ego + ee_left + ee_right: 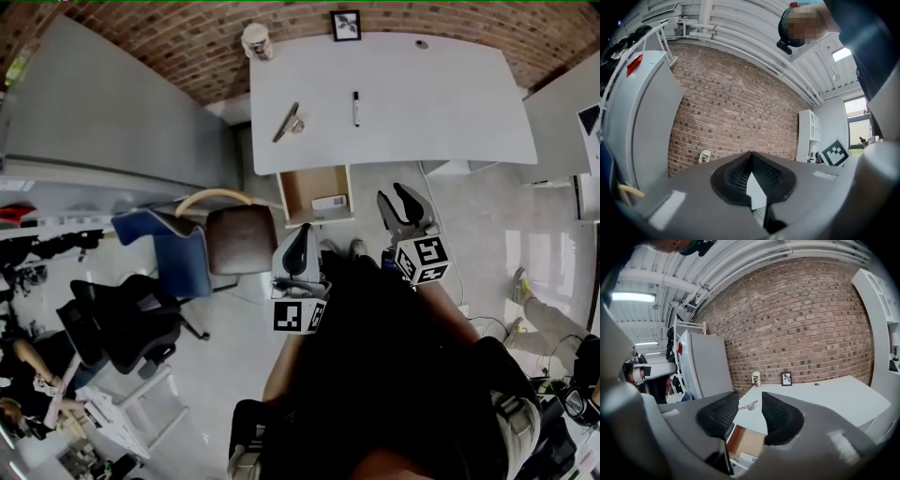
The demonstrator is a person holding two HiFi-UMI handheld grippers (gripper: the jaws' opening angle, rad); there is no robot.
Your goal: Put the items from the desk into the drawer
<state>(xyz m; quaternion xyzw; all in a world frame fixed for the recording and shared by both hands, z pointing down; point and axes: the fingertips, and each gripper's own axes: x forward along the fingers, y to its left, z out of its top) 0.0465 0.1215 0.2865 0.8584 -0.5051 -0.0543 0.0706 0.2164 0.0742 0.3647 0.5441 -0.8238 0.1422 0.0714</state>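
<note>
The white desk [441,103] stands at the far side, its drawer [298,192] pulled open toward the near side with a small white item [329,202] inside. The left gripper [300,246] hangs nearer with its jaws together and empty. The right gripper [394,195] has its jaws apart, also empty. On the desk lie a slim tool [288,122] and, to its right, a black pen [355,108].

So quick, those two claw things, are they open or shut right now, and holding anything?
Left gripper: closed, jaws together with nothing between them.
Right gripper: open, jaws apart and empty.
</note>
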